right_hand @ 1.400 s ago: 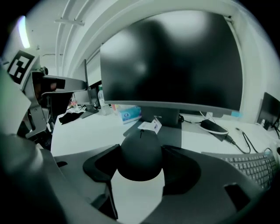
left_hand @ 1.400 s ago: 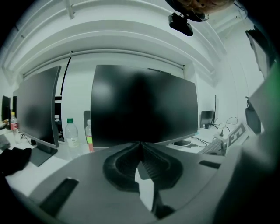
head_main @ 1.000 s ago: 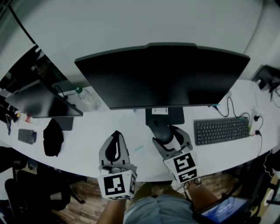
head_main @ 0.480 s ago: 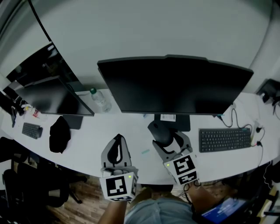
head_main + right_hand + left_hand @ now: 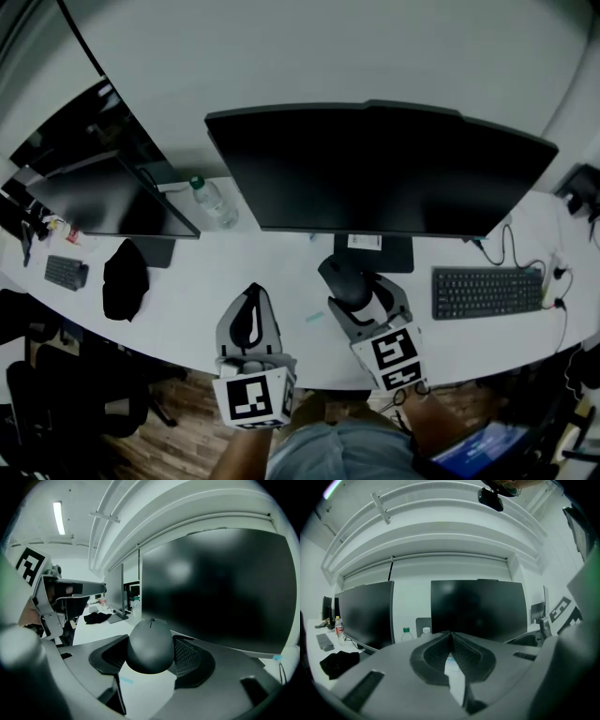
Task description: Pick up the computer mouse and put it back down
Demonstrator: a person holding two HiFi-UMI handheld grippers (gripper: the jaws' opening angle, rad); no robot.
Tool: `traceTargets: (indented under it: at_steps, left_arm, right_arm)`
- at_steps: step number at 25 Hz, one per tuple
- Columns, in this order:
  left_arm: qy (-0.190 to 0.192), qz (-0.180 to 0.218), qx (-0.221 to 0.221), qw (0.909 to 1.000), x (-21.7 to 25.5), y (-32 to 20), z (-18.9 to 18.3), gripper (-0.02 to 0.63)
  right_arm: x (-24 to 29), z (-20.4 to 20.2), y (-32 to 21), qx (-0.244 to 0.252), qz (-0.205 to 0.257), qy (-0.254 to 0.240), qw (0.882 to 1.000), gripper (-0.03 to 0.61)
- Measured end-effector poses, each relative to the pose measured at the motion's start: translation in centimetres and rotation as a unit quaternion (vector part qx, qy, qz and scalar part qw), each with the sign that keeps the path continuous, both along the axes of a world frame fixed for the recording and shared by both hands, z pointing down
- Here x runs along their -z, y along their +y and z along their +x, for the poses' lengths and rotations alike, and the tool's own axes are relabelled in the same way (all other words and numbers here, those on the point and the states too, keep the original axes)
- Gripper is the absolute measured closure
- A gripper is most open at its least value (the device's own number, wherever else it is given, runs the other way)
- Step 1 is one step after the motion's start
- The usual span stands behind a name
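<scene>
A dark grey computer mouse point(image 5: 343, 277) sits between the pads of my right gripper point(image 5: 351, 287), in front of the monitor stand point(image 5: 380, 253). In the right gripper view the mouse point(image 5: 151, 644) fills the gap between both jaws of that gripper point(image 5: 151, 657), which is shut on it. White desk point(image 5: 145, 691) shows beneath it, so it appears lifted. My left gripper point(image 5: 249, 295) hovers over the desk to the left. Its jaws meet at the tips in the left gripper view point(image 5: 451, 635), with nothing held.
A large dark monitor point(image 5: 375, 169) stands behind the grippers, and a second monitor point(image 5: 103, 202) is at the left. A keyboard point(image 5: 487, 292) and cables point(image 5: 511, 248) lie at the right. A water bottle point(image 5: 214, 202), black cloth point(image 5: 124, 279) and blue tape scrap point(image 5: 314, 317) are on the desk.
The head view has swung, so the desk and monitors sit further right in the picture. Both grippers have drifted slightly left over the desk. The right one still holds the mouse.
</scene>
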State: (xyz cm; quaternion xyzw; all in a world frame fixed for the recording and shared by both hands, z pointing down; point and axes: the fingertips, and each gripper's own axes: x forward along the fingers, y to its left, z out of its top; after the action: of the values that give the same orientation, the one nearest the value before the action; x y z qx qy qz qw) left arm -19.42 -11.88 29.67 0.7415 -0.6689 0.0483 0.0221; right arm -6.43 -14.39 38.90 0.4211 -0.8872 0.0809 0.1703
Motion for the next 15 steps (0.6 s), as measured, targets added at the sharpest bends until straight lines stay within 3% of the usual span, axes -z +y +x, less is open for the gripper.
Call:
traceTargets:
  at_steps: [15]
  left_arm:
    - [-0.006, -0.039, 0.009, 0.9992, -2.9, -0.8, -1.4, 0.609]
  right_arm:
    - [-5.8, -1.1, -0.2, 0.003, -0.059, 0.008, 0.998, 0.276]
